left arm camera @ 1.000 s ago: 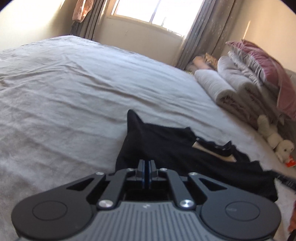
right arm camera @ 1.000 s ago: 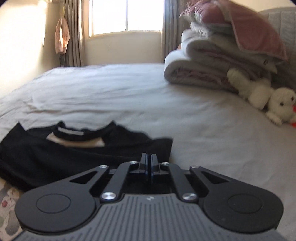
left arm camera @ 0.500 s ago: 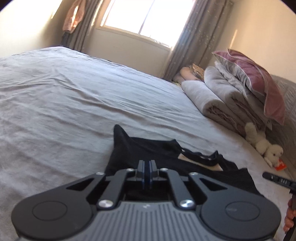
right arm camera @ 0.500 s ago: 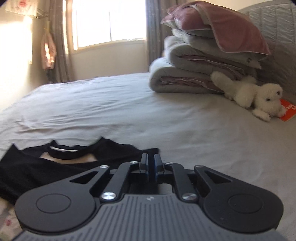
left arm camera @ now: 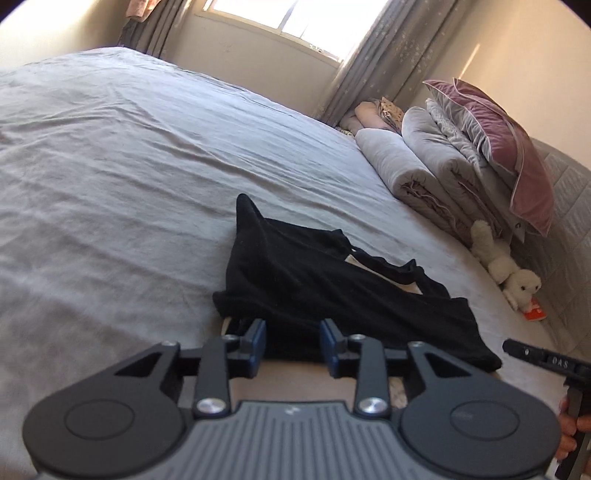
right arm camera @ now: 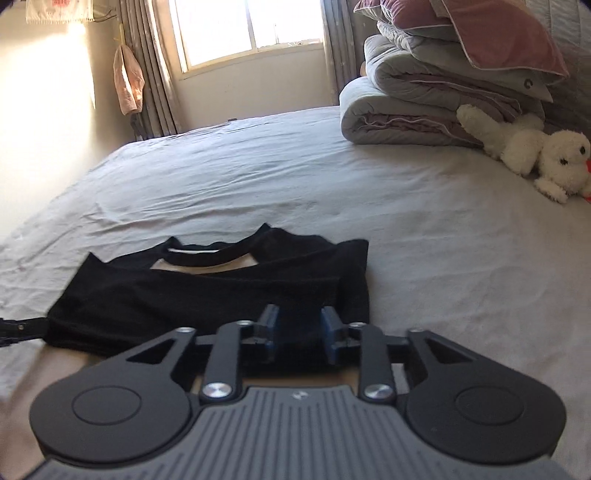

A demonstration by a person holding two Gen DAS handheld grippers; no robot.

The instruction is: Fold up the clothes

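Below, a wrinkled grey bedsheet [left arm camera: 129, 155] carries the folded black cotton T-shirt [right arm camera: 221, 295]; left gripper [left arm camera: 291, 341] and right gripper [right arm camera: 299, 328] gape empty; sunlit curtained window [right arm camera: 243, 29] beyond.

Left gripper [left arm camera: 291, 341]: you are holding it low and level, jaws standing apart, nothing between the blue pads [left arm camera: 258, 341].
Right gripper [right arm camera: 300, 336]: you are holding it low too, jaws parted, pads gripping nothing.
Right hand [left arm camera: 570, 424]: your fingers are curling around the handle at the left view's edge.
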